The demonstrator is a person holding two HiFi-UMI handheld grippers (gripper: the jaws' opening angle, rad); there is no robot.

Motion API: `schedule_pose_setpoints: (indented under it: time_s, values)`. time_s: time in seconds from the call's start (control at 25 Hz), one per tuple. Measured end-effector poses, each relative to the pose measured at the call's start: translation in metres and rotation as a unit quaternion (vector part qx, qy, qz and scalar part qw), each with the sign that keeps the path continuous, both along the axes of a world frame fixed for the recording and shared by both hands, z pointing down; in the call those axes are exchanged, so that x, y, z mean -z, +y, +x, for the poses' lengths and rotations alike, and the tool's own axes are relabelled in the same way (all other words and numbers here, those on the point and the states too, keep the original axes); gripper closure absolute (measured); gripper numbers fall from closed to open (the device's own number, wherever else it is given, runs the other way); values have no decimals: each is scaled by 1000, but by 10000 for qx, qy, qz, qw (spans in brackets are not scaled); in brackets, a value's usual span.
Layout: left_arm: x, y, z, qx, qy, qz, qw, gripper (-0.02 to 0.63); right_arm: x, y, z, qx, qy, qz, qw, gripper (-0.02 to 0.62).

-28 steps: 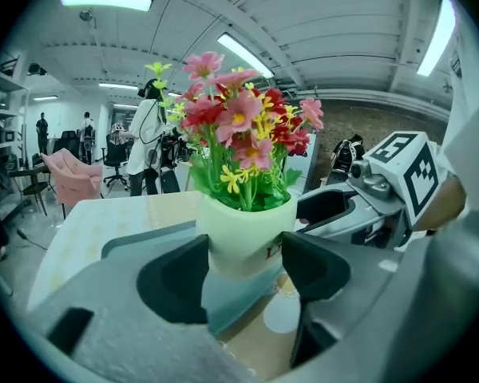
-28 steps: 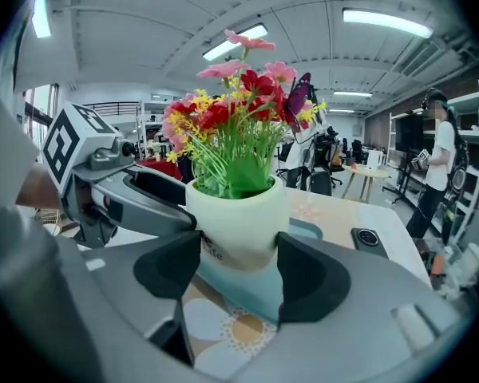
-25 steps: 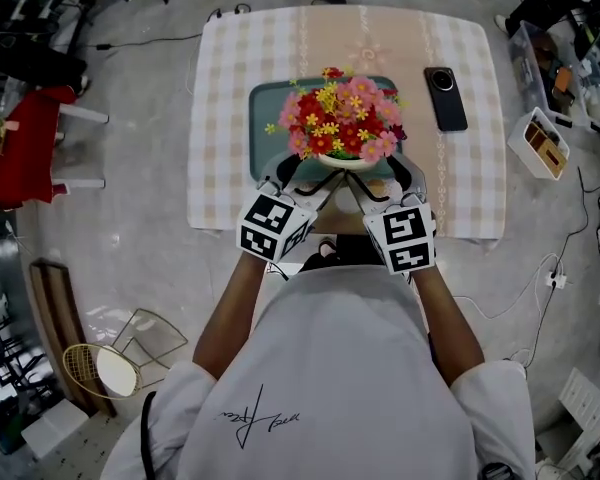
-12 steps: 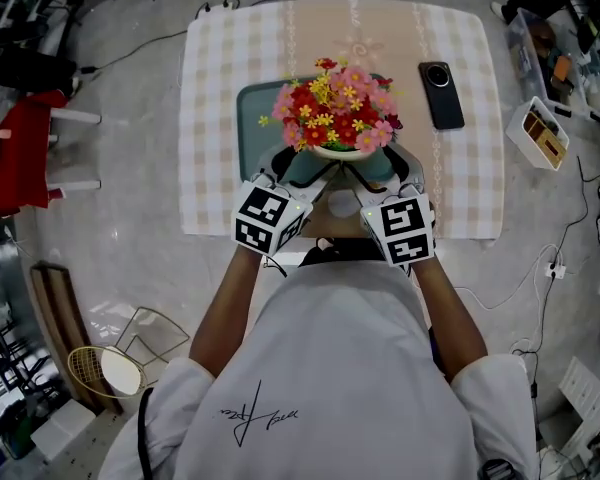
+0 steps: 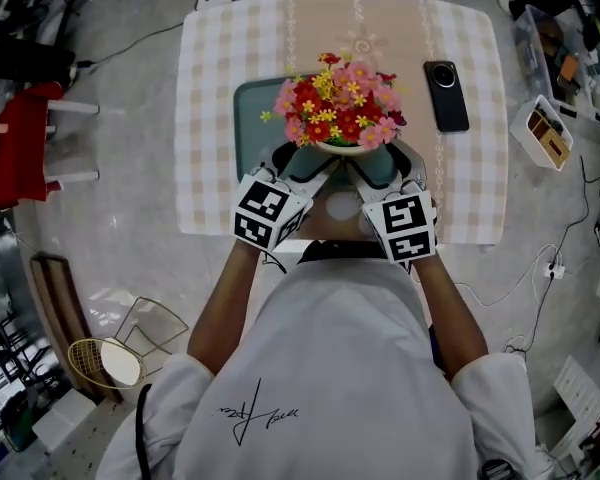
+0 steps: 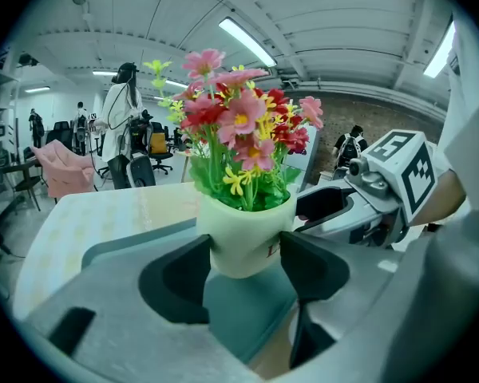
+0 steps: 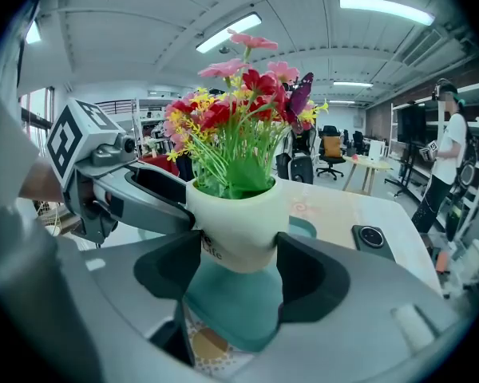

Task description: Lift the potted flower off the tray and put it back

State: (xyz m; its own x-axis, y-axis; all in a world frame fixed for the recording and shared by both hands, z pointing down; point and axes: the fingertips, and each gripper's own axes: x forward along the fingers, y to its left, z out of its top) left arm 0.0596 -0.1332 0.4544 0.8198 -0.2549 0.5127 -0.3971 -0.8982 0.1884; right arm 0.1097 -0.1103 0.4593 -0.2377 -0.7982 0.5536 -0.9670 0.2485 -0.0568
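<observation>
Jaws of the left gripper (image 6: 245, 254) pinch the white pot of the potted flower (image 6: 243, 230) from both sides, above the teal tray (image 6: 120, 246); a jaw half covers its red print. The right gripper (image 7: 233, 262) clamps the pot likewise, its lettering partly hidden. In the head view the blooms hide the pot, and a phone (image 5: 447, 96) lies right of the tray.

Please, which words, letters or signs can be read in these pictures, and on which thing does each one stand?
"Life": dark print on the white pot, right gripper view; only an "e" shows of the line above it.
"L": red, on the same pot in the left gripper view; the rest is behind a jaw.
Handwritten print on the shirt: not readable.
Marker cubes: square patterns only, no letters.
</observation>
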Motion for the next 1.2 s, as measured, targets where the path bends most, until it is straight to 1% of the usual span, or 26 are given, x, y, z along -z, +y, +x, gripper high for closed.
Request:
schedule_pose_setpoints:
  time_s: [0.28, 0.52, 1.2]
  values:
    - [-5, -13, 5, 65, 35, -113, 9999, 331, -6, -13, 6, 37, -73, -36, 10000, 290]
    - [-16, -19, 9, 29, -154, -66, 9999, 334, -16, -20, 11, 63, -55, -161, 9998, 290]
    - [-38, -43, 28, 39, -272, -185, 9995, 341, -41, -44, 30, 95, -58, -421, 9991, 293]
